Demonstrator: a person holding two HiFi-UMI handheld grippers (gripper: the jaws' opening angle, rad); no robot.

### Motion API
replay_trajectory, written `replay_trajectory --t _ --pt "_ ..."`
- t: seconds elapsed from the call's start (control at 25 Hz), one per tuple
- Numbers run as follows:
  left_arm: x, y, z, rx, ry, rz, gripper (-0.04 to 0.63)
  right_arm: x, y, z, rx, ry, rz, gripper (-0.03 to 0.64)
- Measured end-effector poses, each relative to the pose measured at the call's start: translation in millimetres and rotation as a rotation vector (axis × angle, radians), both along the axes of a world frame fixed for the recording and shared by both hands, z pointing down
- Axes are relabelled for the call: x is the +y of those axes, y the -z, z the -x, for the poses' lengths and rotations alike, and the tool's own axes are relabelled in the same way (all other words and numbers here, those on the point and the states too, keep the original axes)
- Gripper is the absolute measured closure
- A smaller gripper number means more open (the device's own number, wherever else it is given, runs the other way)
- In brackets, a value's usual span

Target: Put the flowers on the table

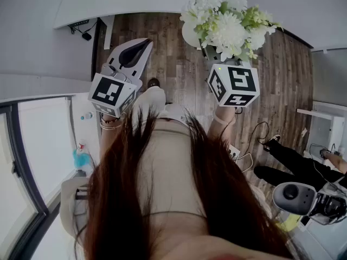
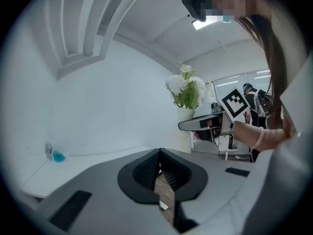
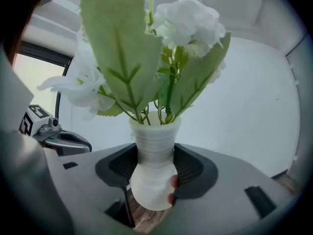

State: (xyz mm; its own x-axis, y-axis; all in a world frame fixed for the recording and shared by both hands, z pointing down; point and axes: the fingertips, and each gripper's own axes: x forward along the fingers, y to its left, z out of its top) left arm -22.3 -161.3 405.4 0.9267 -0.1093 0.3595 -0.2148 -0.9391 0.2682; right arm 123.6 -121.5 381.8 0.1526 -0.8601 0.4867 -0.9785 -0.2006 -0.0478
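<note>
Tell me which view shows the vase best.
Right gripper view: the vase fills the middle, clamped between the jaws. The left gripper view shows it small and distant; the head view shows mostly flowers.

Upper centre of the head view: white ribbed vase of white flowers (image 1: 225, 26), between the jaws of the right gripper (image 3: 155, 168), above brown wood-plank floor (image 1: 168, 42). Left of it, well apart: left gripper (image 1: 142, 47). Lower left of the left gripper view: long white tabletop (image 2: 93, 160).

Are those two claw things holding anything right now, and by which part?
The right gripper clamps the white vase of flowers by its ribbed body, just below the neck. The left gripper is shut and empty.
</note>
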Motion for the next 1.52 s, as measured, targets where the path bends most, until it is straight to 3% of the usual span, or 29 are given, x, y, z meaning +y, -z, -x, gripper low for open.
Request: replay_trajectory --t 1.0,1.52 --pt "-7 -2 -3 0.044 -0.022 -0.067 0.591 -7 4 -1 0.043 0.023 -0.086 0.371" --pt "-3 0 -11 0.046 -0.015 -0.051 0.591 -5 5 -3 0.056 0.050 -0.065 0.371"
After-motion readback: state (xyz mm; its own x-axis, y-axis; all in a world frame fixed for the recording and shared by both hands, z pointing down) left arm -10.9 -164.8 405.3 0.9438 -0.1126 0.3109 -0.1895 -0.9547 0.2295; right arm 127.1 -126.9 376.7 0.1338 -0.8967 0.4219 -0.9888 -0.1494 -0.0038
